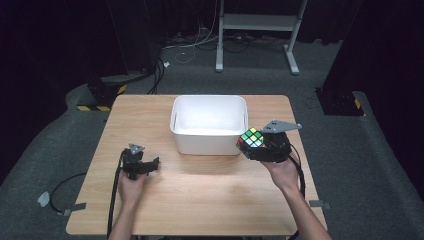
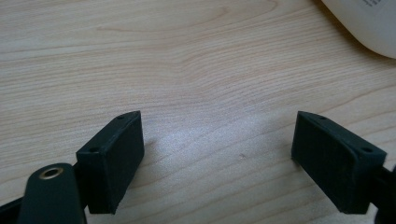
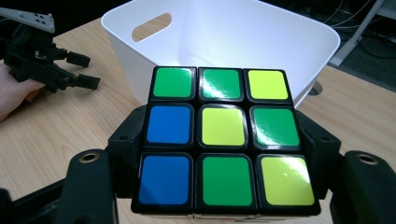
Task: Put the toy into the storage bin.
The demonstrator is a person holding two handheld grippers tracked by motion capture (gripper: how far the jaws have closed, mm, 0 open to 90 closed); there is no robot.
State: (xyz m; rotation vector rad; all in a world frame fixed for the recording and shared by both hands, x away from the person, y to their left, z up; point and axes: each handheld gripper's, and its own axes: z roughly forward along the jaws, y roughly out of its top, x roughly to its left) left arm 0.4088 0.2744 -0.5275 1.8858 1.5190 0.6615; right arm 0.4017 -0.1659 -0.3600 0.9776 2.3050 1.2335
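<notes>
A scrambled colour cube (image 1: 251, 137) (image 3: 224, 137) is held above the table beside the right front corner of the white bin (image 1: 210, 123) (image 3: 224, 42). My right gripper (image 1: 257, 144) (image 3: 224, 154) is shut on it, one jaw against each side; green, blue and yellow stickers face the right gripper camera. My left gripper (image 1: 154, 164) (image 2: 219, 158) rests low over the bare wood at the table's left, open, with nothing between its jaws. It shows far off in the right gripper view as the left gripper (image 3: 79, 70).
The wooden table (image 1: 200, 200) has bare room in front of the bin. The bin's inside looks bare, with a handle slot (image 3: 152, 26) in one wall. A corner of the bin (image 2: 369, 28) lies ahead of the left jaws. Cables and a stand are on the floor behind.
</notes>
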